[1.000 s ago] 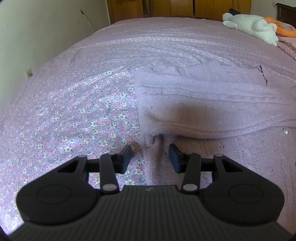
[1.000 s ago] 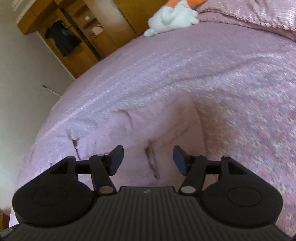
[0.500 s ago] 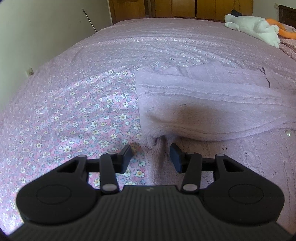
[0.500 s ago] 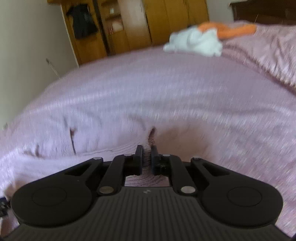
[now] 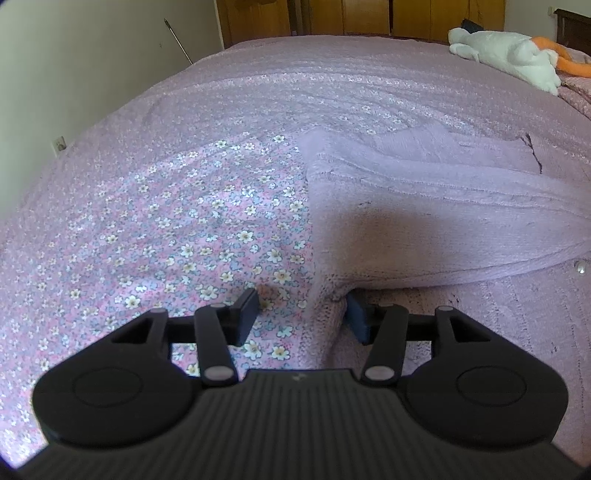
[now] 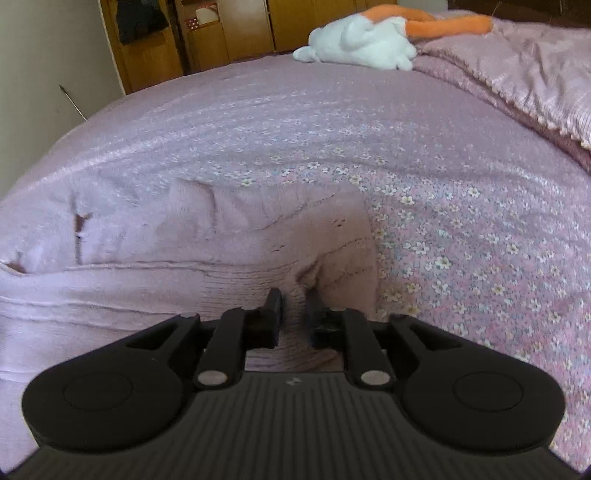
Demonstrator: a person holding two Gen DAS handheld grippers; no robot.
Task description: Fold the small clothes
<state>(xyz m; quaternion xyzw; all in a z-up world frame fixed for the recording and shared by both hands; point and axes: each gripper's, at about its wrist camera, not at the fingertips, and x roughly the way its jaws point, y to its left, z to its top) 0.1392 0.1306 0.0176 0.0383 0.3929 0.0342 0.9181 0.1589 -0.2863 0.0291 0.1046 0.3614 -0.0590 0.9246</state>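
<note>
A small lilac knitted cardigan (image 5: 424, 206) lies on the floral bedspread (image 5: 177, 229), partly folded over itself, with a pearl button (image 5: 580, 266) at its right edge. My left gripper (image 5: 301, 314) is open, its jaws either side of the cardigan's near corner without closing on it. In the right wrist view the cardigan (image 6: 166, 266) spreads to the left. My right gripper (image 6: 294, 317) is shut on a pinched fold of the cardigan's edge and holds it slightly raised.
A white and orange plush toy (image 6: 365, 44) lies at the far end of the bed, also in the left wrist view (image 5: 509, 59). A folded pink blanket (image 6: 517, 74) is at the far right. Wooden wardrobes (image 6: 221, 33) and a wall (image 5: 92, 66) stand beyond.
My right gripper went from open above the cardigan to shut on its edge and has lifted and swung it. The left gripper stays open at the near corner.
</note>
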